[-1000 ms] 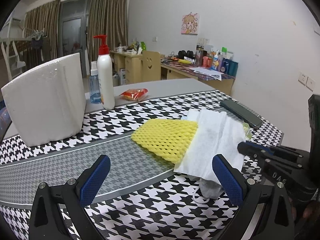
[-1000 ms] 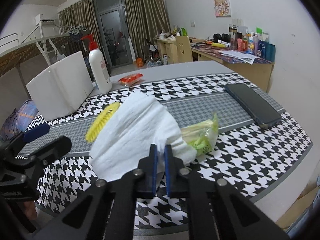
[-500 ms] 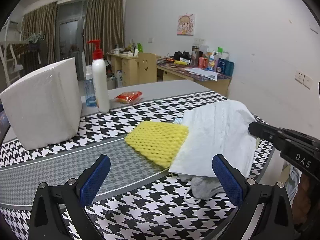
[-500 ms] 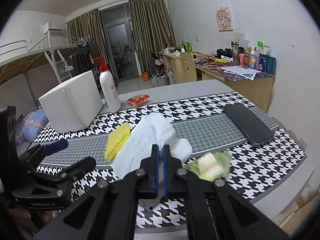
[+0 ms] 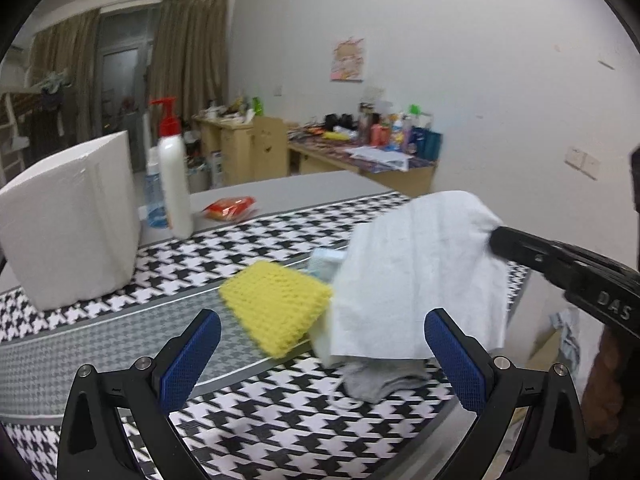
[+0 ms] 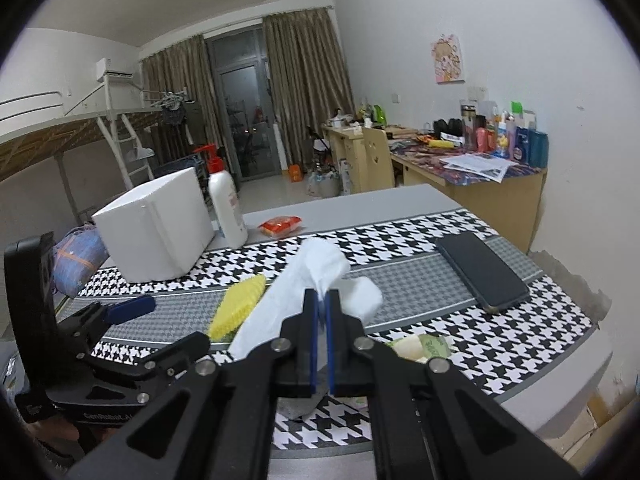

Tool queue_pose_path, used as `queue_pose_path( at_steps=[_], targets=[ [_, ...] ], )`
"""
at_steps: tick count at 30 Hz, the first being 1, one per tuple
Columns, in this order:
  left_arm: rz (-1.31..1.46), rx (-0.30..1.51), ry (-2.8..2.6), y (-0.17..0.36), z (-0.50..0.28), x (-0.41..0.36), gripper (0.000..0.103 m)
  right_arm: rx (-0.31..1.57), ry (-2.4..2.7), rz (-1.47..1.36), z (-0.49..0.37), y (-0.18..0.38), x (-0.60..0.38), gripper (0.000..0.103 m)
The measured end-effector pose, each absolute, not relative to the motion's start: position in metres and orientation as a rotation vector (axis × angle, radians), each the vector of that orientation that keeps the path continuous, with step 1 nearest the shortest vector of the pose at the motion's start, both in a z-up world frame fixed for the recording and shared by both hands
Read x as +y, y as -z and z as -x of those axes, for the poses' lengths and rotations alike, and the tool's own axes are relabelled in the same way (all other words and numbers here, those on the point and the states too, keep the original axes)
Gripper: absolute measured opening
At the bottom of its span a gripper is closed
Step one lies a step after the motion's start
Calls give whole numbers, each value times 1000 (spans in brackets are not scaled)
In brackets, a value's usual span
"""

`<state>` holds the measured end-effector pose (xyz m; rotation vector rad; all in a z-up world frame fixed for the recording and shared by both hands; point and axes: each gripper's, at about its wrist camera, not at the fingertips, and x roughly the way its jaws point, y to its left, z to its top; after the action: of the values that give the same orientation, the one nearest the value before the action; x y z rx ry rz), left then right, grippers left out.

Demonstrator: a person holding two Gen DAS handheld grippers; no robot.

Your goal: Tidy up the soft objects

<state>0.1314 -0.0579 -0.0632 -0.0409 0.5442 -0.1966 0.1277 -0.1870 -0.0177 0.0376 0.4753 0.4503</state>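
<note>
My right gripper [image 6: 320, 300] is shut on a white cloth [image 6: 288, 300] and holds it lifted above the houndstooth table; the cloth [image 5: 416, 280] hangs from that gripper [image 5: 496, 240] in the left wrist view. A yellow mesh sponge [image 5: 276, 304] lies on the table beside it, also in the right wrist view [image 6: 240, 304]. A grey soft item [image 5: 380, 378] lies under the hanging cloth. My left gripper [image 5: 320, 356] is open and empty, low over the near table edge, in front of the sponge.
A white foam box [image 5: 68, 216] stands at the left, with a pump bottle [image 5: 172, 184] and a red packet [image 5: 228, 206] behind. A black phone [image 6: 480, 272] lies at the right. A green packet [image 6: 420, 348] lies near the right gripper.
My right gripper has lifted the white cloth higher off the table, uncovering the grey item and green packet beneath. My left gripper stayed open and shifted slightly.
</note>
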Motion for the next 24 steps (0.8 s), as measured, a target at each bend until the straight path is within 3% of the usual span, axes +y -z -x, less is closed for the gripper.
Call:
queue_pose_path(
  at_steps=[10, 21, 24],
  targets=[
    [-2, 597, 316, 68, -145, -87, 101, 488, -505, -30, -122, 21, -183, 6],
    [4, 680, 374, 79, -170, -97, 61, 504, -531, -36, -121, 25, -182, 6],
    [-14, 673, 401, 79, -172, -103, 60, 513, -543, -38, -122, 26, -182, 6]
  ],
)
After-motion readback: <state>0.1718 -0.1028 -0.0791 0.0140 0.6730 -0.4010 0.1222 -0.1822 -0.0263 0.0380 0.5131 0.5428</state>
